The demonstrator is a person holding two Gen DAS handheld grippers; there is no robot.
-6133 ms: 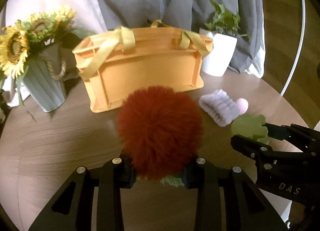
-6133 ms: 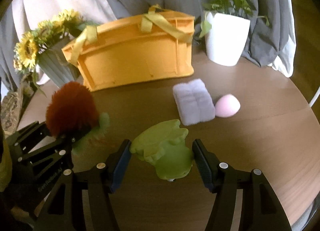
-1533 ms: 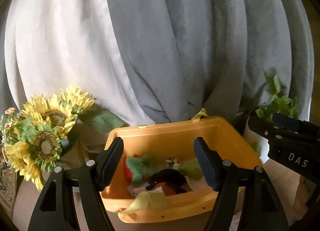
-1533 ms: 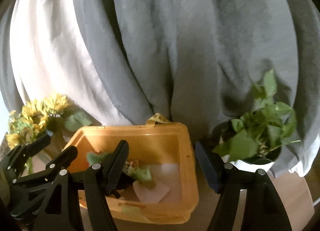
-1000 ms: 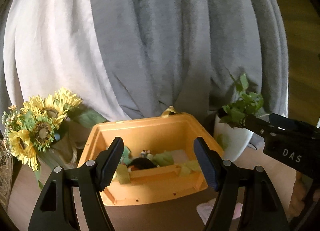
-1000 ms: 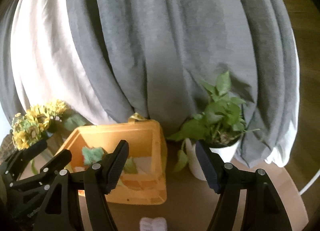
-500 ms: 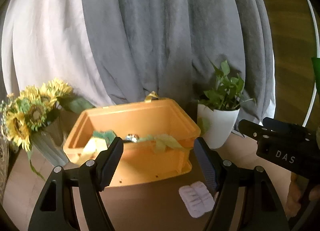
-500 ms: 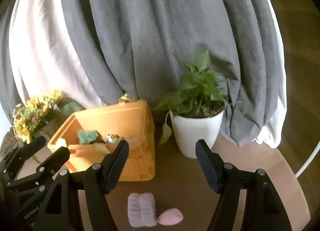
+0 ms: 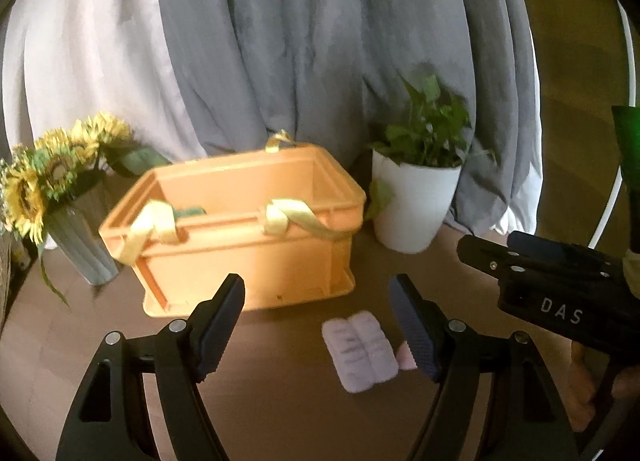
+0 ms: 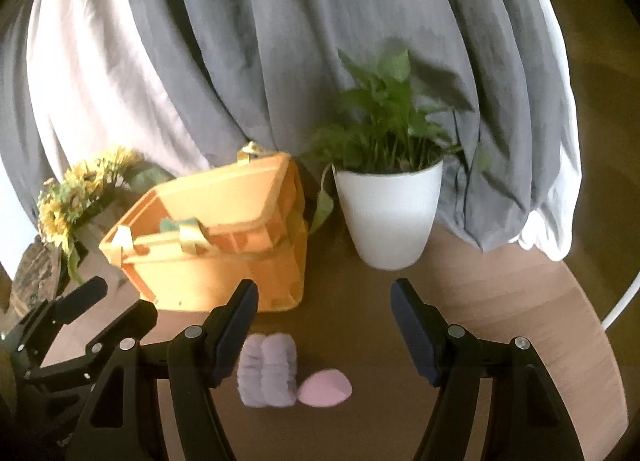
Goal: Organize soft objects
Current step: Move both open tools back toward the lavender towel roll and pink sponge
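Note:
An orange crate (image 9: 248, 237) with yellow straps stands on the round wooden table; it also shows in the right wrist view (image 10: 224, 245), with a bit of green soft toy (image 10: 170, 224) visible inside. A folded lilac fluffy cloth (image 9: 360, 351) lies on the table in front of the crate, also in the right wrist view (image 10: 268, 369). A pink sponge (image 10: 325, 388) lies right beside it; only its edge (image 9: 405, 357) shows in the left wrist view. My left gripper (image 9: 318, 325) is open and empty above the table. My right gripper (image 10: 324, 327) is open and empty above the cloth and sponge.
A white pot with a green plant (image 9: 416, 205) stands right of the crate, seen too in the right wrist view (image 10: 388, 217). Sunflowers in a grey vase (image 9: 56, 197) stand left of it. Grey and white curtains hang behind. The table edge (image 10: 592, 345) curves at right.
Both grippers have drawn back from over the crate and lowered toward the table front. The lilac cloth and pink sponge have come into view. Both stay open and empty.

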